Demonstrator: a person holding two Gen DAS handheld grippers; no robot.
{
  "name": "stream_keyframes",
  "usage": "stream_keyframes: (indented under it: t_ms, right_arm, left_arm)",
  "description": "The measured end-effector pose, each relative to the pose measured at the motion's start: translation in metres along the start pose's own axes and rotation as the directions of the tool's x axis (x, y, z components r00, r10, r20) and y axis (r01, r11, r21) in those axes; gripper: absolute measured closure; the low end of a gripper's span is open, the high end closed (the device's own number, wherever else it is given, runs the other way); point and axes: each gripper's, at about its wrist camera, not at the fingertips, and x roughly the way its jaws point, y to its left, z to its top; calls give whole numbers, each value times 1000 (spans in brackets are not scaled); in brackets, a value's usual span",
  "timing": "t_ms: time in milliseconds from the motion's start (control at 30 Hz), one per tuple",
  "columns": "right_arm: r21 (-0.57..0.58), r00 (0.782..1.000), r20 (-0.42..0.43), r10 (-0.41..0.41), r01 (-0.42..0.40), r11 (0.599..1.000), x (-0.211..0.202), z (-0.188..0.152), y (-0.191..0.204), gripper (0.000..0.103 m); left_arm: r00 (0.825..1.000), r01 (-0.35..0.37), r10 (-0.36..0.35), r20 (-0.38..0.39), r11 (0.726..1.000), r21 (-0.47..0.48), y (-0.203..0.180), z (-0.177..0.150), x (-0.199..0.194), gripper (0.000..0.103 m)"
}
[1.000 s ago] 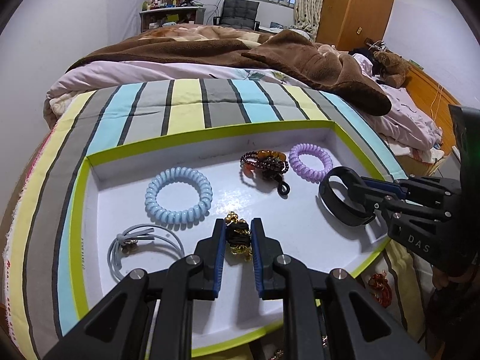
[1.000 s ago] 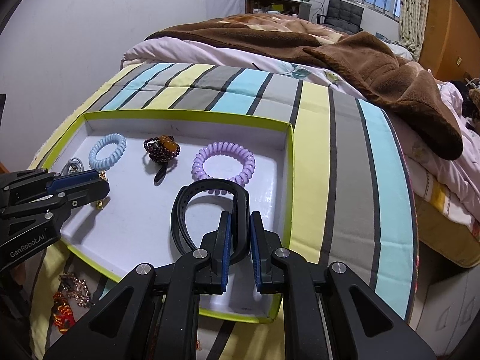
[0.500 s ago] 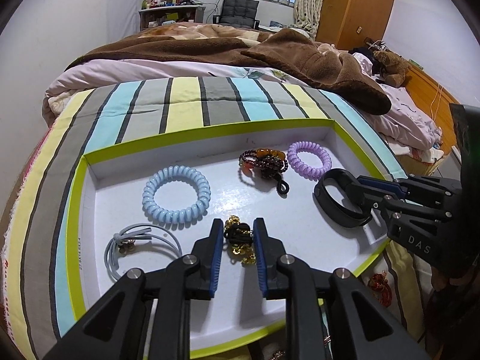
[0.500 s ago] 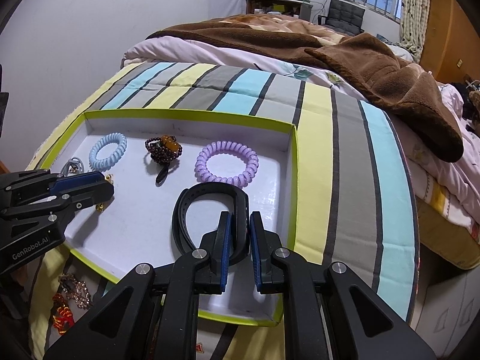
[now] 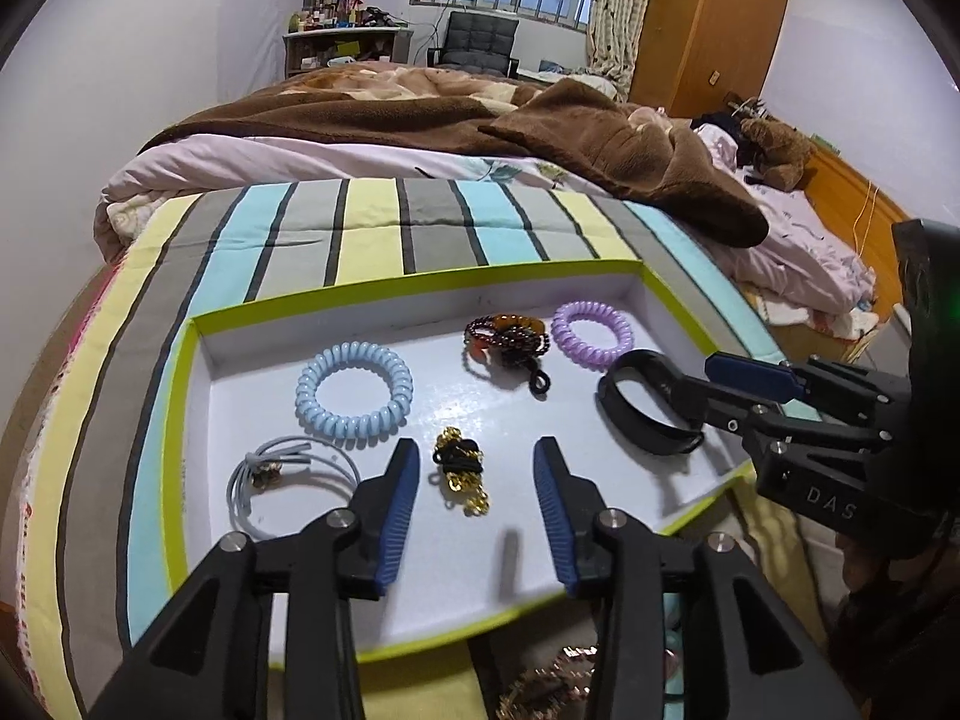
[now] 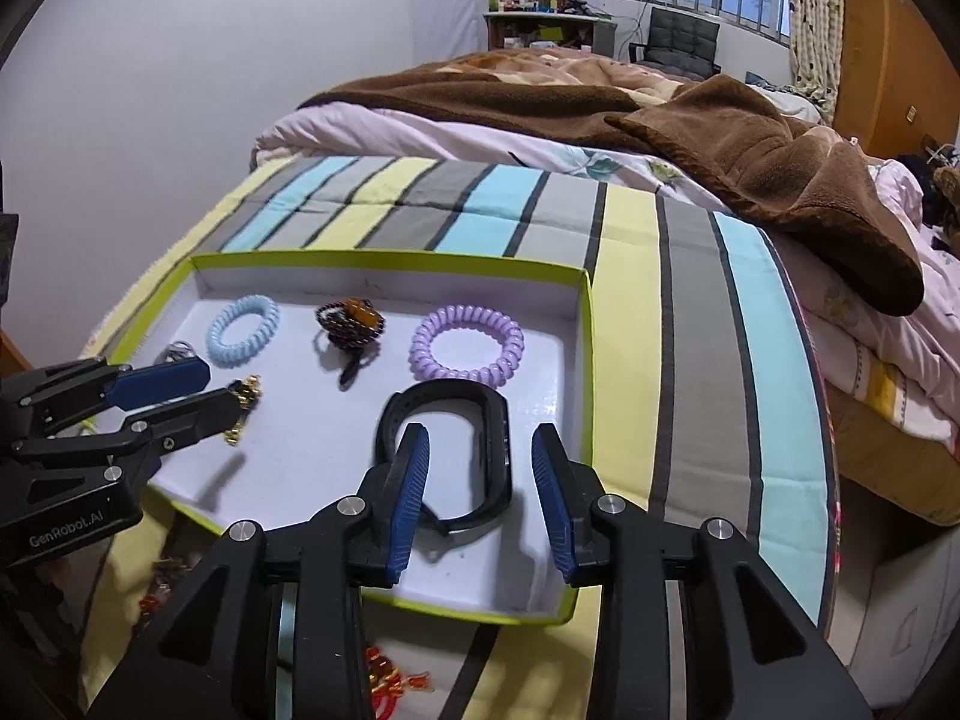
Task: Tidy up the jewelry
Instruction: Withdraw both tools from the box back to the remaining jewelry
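So 6 pieces already lie in the white tray (image 5: 204,396), among them the gold-and-black chain piece (image 5: 459,468) and black band (image 6: 456,450), while more jewelry (image 6: 390,678) waits on the bed below the tray's near edge. Left gripper (image 5: 474,480) fingers have just been opening, spread either side of the chain piece without touching; right gripper (image 6: 480,474) fingers likewise just opened, straddling the band, pinching nothing.

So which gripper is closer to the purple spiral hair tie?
The right gripper. It sits just in front of the purple spiral hair tie, over the black band. The left gripper is further, at the gold chain.
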Motion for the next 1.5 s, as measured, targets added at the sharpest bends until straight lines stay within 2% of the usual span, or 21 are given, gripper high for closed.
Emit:
stream_keyframes:
  t_ms: [300,533,667,800,933,1067,1167,1500]
  right_arm:
    - [24,998,54,20,-21,999,-31,-11,4,66]
    - [35,993,93,68,-72,997,-59,-32,12,66]
    - [27,987,98,126,-129,991,-67,-46,22,66]
    - [-1,973,97,209,-210,978,-69,-58,38,66]
    - [-49,954,73,290,-287,957,-65,-69,62,66]
    - [-79,948,61,311,-306,949,-62,-77,79,65]
    - [-96,940,39,338,-333,938,-57,-81,89,60]
    - [-161,953,-59,297,-302,939,-32,-90,117,58]
  left_arm:
    - [999,11,-9,47,999,-37,3,-11,-32,58]
    - [996,5,1,86,997,-71,7,-31,-62,57]
    - [993,-62,68,94,996,-69,10,-45,-75,55]
    - [992,-57,68,107,993,-105,17,-56,-87,55]
    - [992,-62,76,105,990,-129,27,-70,-95,55]
    - [990,-72,89,105,984,-162,38,-81,-101,55]
    - [990,-67,88,106,979,-191,47,-89,-105,55]
    - [992,-59,81,93,975,-215,58,-107,-108,55]
